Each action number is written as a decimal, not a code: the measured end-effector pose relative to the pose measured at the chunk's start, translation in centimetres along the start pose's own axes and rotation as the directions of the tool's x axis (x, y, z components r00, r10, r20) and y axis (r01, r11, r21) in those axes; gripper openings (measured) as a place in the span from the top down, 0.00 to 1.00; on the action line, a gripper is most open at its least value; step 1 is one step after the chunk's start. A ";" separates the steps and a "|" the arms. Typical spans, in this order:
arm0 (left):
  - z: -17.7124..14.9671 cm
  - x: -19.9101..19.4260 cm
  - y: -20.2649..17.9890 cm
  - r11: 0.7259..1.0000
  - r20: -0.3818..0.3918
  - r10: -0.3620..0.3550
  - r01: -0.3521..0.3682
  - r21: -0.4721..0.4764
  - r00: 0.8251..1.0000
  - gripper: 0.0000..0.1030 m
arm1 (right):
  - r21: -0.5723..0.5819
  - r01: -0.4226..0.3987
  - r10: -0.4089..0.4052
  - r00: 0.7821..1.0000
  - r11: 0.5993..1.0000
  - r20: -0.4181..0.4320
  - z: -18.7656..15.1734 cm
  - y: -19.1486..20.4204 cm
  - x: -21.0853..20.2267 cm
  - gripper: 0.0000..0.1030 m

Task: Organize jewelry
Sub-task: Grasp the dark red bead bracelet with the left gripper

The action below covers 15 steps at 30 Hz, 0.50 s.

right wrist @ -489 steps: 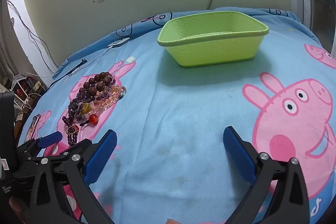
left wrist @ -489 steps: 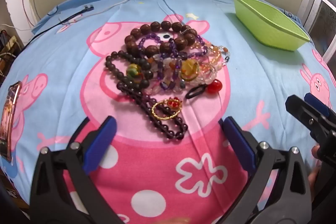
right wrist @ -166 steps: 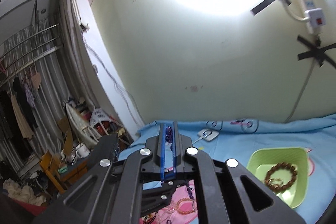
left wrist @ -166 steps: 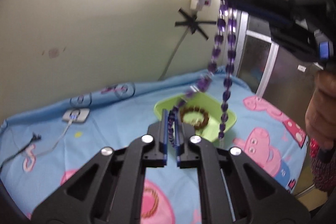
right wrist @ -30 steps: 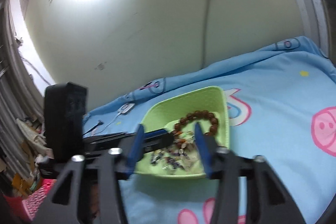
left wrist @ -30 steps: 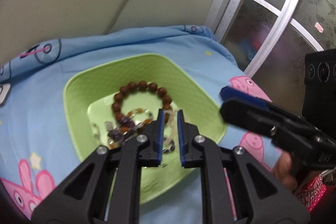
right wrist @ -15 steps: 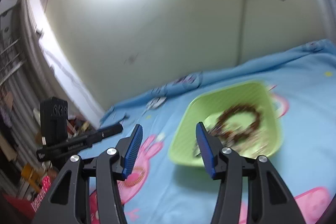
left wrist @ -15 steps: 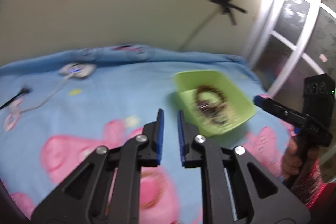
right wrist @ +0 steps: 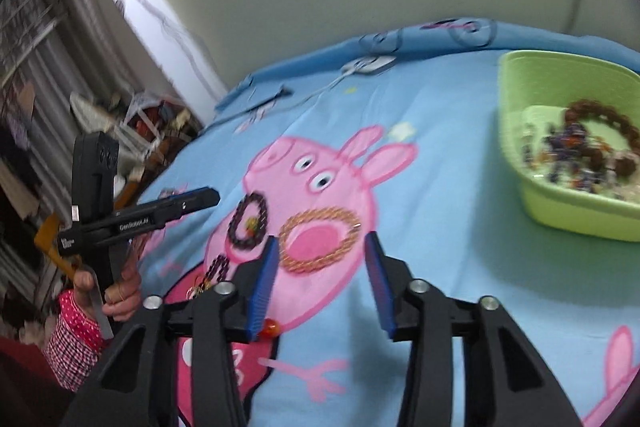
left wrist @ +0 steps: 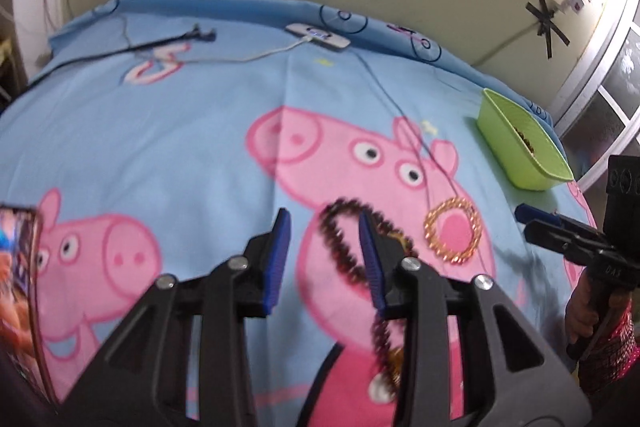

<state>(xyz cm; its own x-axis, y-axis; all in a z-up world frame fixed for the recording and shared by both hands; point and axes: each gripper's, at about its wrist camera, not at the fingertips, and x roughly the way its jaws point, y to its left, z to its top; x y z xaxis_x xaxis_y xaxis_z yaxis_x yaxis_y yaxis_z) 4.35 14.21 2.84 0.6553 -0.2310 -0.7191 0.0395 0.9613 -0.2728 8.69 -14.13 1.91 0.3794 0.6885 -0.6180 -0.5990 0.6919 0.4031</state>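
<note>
My left gripper (left wrist: 323,218) hovers low over the bed, its jaws opening. A dark bead strand (left wrist: 340,239) loops on the pink print beneath them, partly hidden by the right finger, and no pad touches it. A gold chain bracelet (left wrist: 452,233) lies just to its right. My right gripper (right wrist: 321,239) hangs over that gold chain bracelet (right wrist: 320,243), its jaws closing but still apart and clear of it. The dark bead strand (right wrist: 248,223) lies to its left. A green basket (right wrist: 532,79) at the right holds a brown bead bracelet (right wrist: 600,119) and purple beads.
A phone (left wrist: 18,267) lies at the bed's left edge. A white charger (left wrist: 318,35) and its cables trail along the back of the bed. A small red bead (right wrist: 270,327) sits by my right gripper's left finger. The wall runs behind the bed.
Both grippers swung away from the green basket to the jewellery on the pig print. The left jaws spread from nearly shut. The right jaws narrowed a little.
</note>
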 end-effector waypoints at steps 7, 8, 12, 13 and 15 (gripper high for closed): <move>-2.5 -1.9 -0.3 0.998 -0.001 -0.046 0.046 0.031 0.999 0.68 | -0.147 -0.023 0.013 0.997 0.989 -0.072 -1.0 3.9 1.3 0.88; -2.8 -2.2 -0.5 0.998 -0.002 -0.057 0.057 0.041 0.998 0.68 | -0.157 -0.025 0.013 0.997 0.987 -0.078 -1.3 4.1 1.3 0.88; -4.2 -3.6 -1.2 0.991 -0.013 -0.116 0.117 0.065 0.993 0.62 | -0.214 -0.027 0.005 0.995 0.976 -0.101 -2.3 5.4 1.4 0.88; -4.6 -4.0 -1.4 0.989 -0.012 -0.128 0.128 0.070 0.992 0.57 | -0.234 -0.014 -0.011 0.995 0.972 -0.102 -2.7 5.8 1.4 0.88; -5.3 -4.6 -2.0 0.985 -0.008 -0.144 0.144 0.094 0.990 0.57 | -0.265 0.017 -0.048 0.993 0.964 -0.112 -3.4 6.1 1.6 0.88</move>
<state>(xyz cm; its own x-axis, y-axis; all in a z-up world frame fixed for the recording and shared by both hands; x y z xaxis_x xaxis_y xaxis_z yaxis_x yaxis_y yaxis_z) -2.79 12.55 3.30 0.6369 -0.3684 -0.6772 0.2043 0.9277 -0.3124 3.22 -9.55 1.08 0.3266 0.6257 -0.7084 -0.7581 0.6210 0.1990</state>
